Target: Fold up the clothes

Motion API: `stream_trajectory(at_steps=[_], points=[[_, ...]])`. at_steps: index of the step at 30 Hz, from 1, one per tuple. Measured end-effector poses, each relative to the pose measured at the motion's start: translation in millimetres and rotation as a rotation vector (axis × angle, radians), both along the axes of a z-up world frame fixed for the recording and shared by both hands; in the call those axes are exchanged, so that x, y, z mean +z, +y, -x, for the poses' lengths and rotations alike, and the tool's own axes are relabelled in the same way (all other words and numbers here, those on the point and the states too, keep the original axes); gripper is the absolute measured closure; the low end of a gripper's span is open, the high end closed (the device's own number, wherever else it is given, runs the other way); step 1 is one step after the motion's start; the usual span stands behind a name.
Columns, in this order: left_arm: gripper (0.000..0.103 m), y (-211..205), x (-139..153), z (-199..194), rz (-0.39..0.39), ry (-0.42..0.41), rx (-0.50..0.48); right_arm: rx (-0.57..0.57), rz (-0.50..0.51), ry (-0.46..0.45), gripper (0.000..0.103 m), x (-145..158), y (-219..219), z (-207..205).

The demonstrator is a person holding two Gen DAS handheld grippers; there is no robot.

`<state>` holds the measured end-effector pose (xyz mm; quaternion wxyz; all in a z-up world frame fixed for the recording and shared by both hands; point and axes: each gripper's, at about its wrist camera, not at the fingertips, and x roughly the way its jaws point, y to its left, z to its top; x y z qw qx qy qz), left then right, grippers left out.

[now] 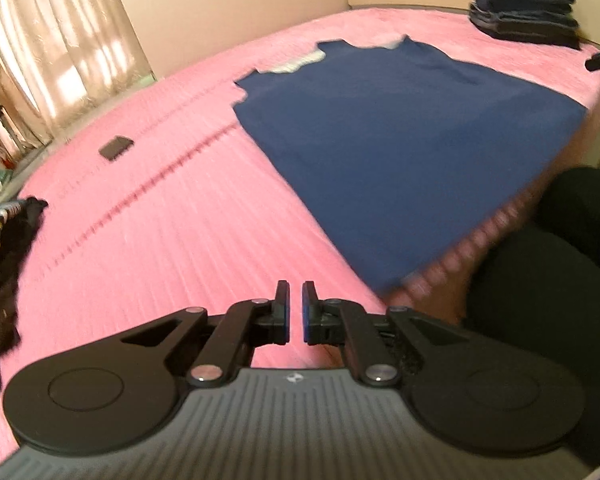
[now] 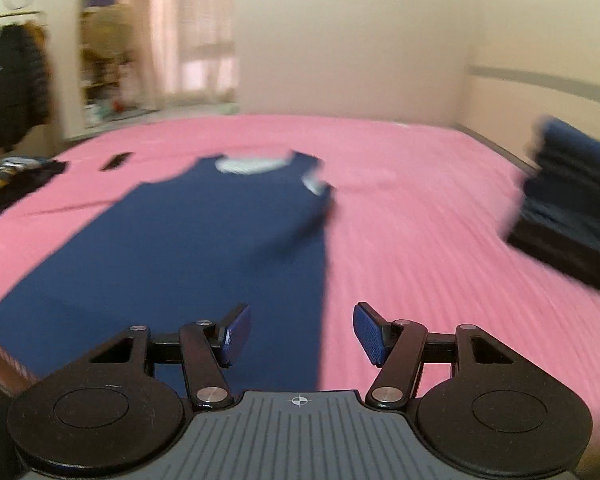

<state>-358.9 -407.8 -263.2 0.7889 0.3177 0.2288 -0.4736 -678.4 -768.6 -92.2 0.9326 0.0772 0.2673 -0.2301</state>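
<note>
A navy sleeveless top (image 2: pixel 204 240) lies spread flat on a pink ribbed bedspread (image 2: pixel 420 240), its long axis running from the near edge of the bed toward the far wall: the hem sits at the near edge, while the neckline, with a pale inner lining (image 2: pixel 246 165), points away toward the far side. In the left wrist view the same garment (image 1: pixel 380 140) runs diagonally, collar at upper left of the cloth and hem at lower right by the bed's edge, beside the person's dark-clad legs (image 1: pixel 548 280). The left gripper (image 1: pixel 296 312) hangs over bare bedspread (image 1: pixel 160 220) just left of the hem corner, its blue-padded fingers (image 1: pixel 307 312) drawn nearly together with only a thin slit between them and nothing held. The right gripper (image 2: pixel 302 332) hovers above the hem region near the garment's right-hand edge, its fingers (image 2: pixel 367 332) spread wide apart and empty; part of it shows at the right margin of the left wrist view. A stack of folded dark clothes (image 1: pixel 524 8) rests on the far right of the bed, well apart from the top. A small dark flat object (image 1: pixel 116 147) lies on the bedspread to the left, and a heap of dark garments (image 1: pixel 4 264) occupies the left edge. Both views are motion-blurred, so fine fabric detail cannot be resolved.
</note>
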Motion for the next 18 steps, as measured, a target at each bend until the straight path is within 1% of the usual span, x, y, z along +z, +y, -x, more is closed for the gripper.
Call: stream_trajectory(at_steps=[3, 5, 6, 8, 10, 12, 14, 16, 18], points=[[0.096, -39.9, 7.3, -25.8, 0.025, -0.007, -0.024, 0.105, -0.005, -0.01, 0.043, 11.1, -39.2, -71.1], [0.091, -70.8, 10.3, -44.9, 0.039, -0.006, -0.042, 0.171, -0.026, -0.013, 0.043, 11.8, -77.9, -130.4], [0.09, -92.6, 9.0, -57.3, 0.043, 0.001, -0.054, 0.189, -0.031, -0.002, 0.043, 6.1, -95.3, -154.0], [0.085, -136.2, 6.4, -82.0, 0.049, 0.015, -0.076, 0.221, -0.077, 0.021, 0.043, -5.2, -135.5, -214.9], [0.085, -179.8, 3.9, -106.7, 0.055, 0.029, -0.099, 0.237, -0.126, 0.042, 0.043, -18.5, -173.8, -268.2], [0.085, -223.4, 1.3, -131.3, 0.062, 0.043, -0.122, 0.23, -0.184, 0.053, 0.043, -29.9, -206.0, -303.7], [0.084, -264.6, -1.4, -154.8, 0.06, 0.056, -0.14, 0.218, -0.245, 0.059, 0.043, -36.1, -227.3, -333.6], [0.082, -298.1, -3.9, -175.7, 0.038, 0.068, -0.144, 0.227, -0.295, 0.081, 0.043, -40.7, -249.0, -357.3], [0.081, -324.6, -4.6, -198.8, 0.028, 0.098, -0.127, 0.217, -0.335, 0.105, 0.043, -44.6, -269.0, -376.7]])
